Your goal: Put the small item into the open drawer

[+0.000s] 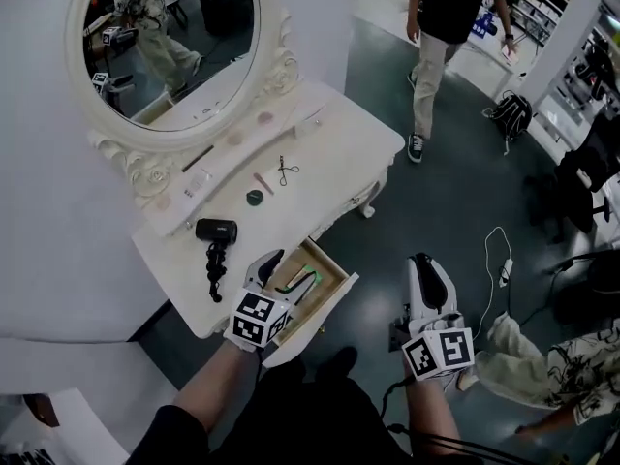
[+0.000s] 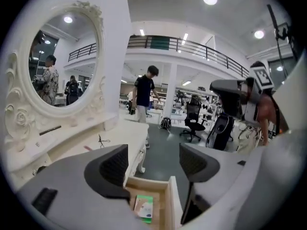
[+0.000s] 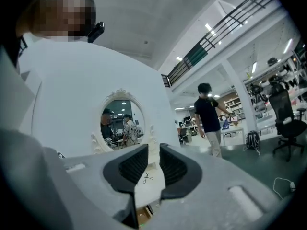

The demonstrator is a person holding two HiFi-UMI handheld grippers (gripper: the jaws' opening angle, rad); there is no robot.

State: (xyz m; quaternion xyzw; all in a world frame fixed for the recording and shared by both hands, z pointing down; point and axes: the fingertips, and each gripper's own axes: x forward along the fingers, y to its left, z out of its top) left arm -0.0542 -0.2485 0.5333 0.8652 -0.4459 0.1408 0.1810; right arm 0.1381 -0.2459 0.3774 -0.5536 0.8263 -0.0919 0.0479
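Left tongs: the left gripper (image 2: 153,166) has its jaws wide apart with nothing between the pads. In the head view it hangs over the open drawer (image 1: 334,294).
Small item: a green-and-white packet (image 2: 144,207) lies flat on the drawer floor, clear of both jaws. The left gripper view shows it plainly. In the head view the gripper covers most of it, leaving only a green edge.
Drawer: it is pulled out from the front of the white dressing table (image 1: 320,153). The right gripper view catches only a sliver of it, low between the jaws.
Table top: the head view alone shows the black hair dryer (image 1: 215,231) and a round dark green compact (image 1: 254,198). The small scissors-like tool (image 1: 288,170) appears in all three views.
Mirror: the oval mirror (image 1: 165,37) stands at the back of the table and reflects people in the room.
Right tongs: the right gripper (image 3: 153,164) is off to the right of the drawer, over the dark floor. Its jaws stand a narrow gap apart and hold nothing.
Background: a person (image 1: 436,27) walks past the table's far end.
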